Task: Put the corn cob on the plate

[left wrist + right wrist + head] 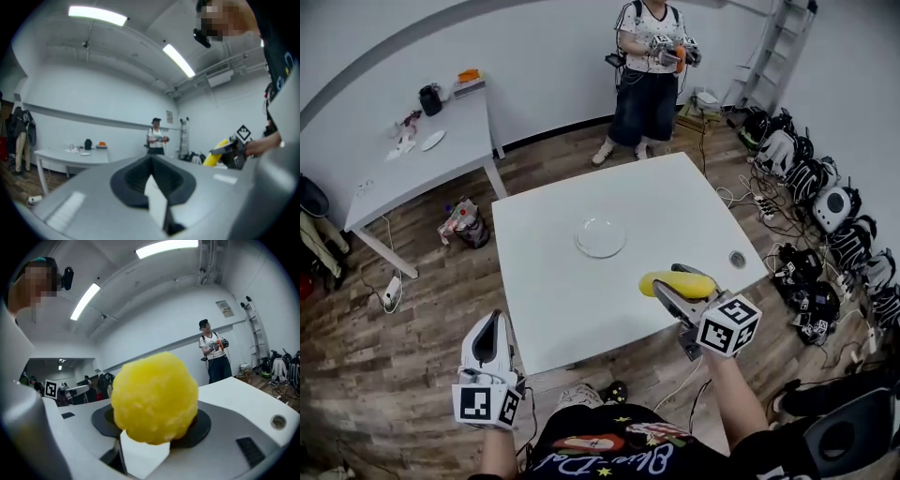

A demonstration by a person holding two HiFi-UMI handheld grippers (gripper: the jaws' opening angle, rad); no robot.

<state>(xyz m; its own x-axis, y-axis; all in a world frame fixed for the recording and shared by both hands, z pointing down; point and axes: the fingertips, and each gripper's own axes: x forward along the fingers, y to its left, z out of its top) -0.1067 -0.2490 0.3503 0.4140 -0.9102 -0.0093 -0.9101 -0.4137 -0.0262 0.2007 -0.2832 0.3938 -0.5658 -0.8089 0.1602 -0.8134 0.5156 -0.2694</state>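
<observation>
White table (pixel 544 281), glass plate (pixel 601 238) near centre. Right gripper (pixel 677 289) clenched on corn cob (pixel 654 281) held crosswise, plate ahead-left. Left gripper (pixel 494 325) closed, empty.

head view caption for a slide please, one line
Right gripper holds the corn cob above the white table, short of the glass plate; left gripper empty.

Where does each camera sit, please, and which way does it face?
Head view: on the head, facing steeply down at table, plate; forearms, left gripper, right gripper show.
Left gripper view: on that gripper, facing along its shut jaws across the room; person's torso at right.
Right gripper view: on that gripper, facing its clamped corn cob; person's head top left.
Shared: all show the corn cob.
</observation>
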